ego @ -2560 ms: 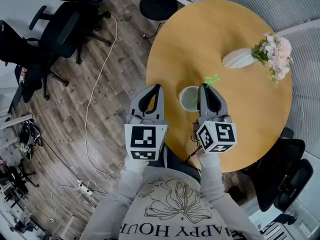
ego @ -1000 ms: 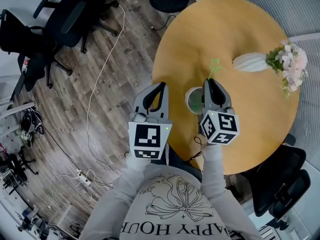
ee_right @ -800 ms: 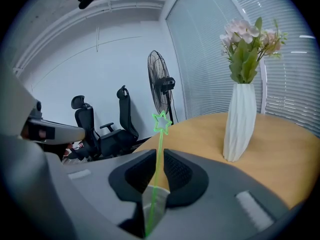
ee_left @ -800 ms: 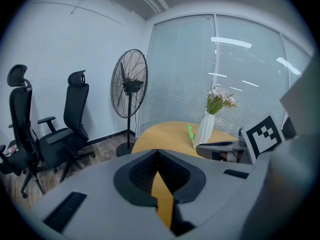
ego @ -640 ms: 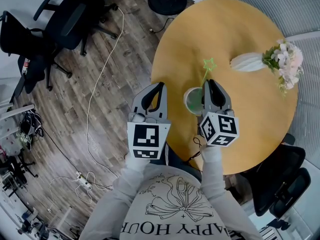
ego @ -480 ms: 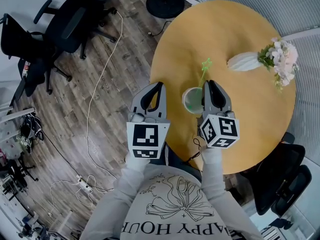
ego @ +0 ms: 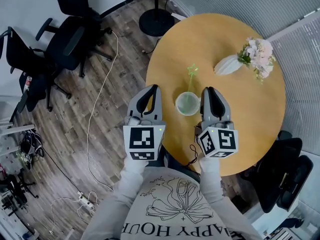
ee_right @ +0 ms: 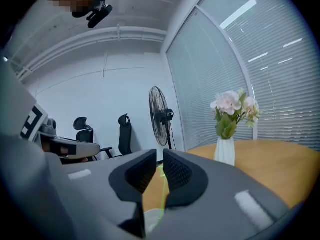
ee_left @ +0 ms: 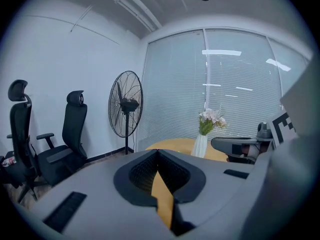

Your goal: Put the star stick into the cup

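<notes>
A pale cup (ego: 188, 104) stands on the round wooden table (ego: 240, 104) between my two grippers. The green star stick (ego: 191, 76) stands in the cup, leaning away from me with its star on top. My right gripper (ego: 208, 91) is just right of the cup, apart from the stick. In the right gripper view its jaws (ee_right: 159, 156) stand a narrow gap apart, and the stick (ee_right: 161, 184) and the cup's rim (ee_right: 150, 218) show through that gap. My left gripper (ego: 154, 89) hovers at the table's left edge, and its jaws (ee_left: 158, 152) meet with nothing between them.
A white vase (ego: 227, 65) with pink flowers (ego: 257, 54) lies further back on the table, right of the star. Office chairs (ego: 75, 39) and a fan's round base (ego: 156, 21) stand on the wooden floor to the left. A white cable (ego: 97, 94) runs across the floor.
The right gripper held the stick above the cup, then let it go. The stick now stands in the cup and the gripper has drawn off to the right. The left gripper stayed put.
</notes>
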`<control>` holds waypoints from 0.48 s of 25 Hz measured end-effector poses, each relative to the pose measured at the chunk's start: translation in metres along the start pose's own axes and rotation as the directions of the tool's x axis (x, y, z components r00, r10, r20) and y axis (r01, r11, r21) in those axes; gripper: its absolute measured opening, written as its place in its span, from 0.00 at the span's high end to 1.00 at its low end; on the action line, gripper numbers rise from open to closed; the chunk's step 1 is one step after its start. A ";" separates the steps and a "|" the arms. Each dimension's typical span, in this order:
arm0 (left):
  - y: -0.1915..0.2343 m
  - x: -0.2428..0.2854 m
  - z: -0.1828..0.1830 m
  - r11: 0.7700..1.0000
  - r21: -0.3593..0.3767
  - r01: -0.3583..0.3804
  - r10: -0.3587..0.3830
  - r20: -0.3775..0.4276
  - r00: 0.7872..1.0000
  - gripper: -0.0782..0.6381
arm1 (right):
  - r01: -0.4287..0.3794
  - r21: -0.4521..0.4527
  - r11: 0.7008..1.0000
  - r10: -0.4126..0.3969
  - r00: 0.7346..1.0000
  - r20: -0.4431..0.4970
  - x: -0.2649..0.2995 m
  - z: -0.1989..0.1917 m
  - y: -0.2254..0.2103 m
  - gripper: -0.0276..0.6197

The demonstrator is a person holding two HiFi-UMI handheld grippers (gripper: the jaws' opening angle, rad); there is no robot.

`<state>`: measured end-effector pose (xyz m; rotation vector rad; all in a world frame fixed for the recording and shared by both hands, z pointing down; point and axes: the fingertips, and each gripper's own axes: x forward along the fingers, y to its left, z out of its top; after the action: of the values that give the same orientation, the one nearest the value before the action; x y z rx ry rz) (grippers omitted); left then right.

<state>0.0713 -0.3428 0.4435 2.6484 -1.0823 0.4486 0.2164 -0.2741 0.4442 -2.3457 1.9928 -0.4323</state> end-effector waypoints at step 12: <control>-0.018 -0.031 0.056 0.999 0.046 0.003 -0.009 0.139 0.990 0.88 | 0.020 -0.043 0.999 -0.013 0.988 0.154 -0.042 0.064 0.011 0.88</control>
<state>0.0737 -0.3295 0.3788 2.7574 -1.1156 0.2944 0.2151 -0.2451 0.3726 -2.3432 1.9342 -0.2023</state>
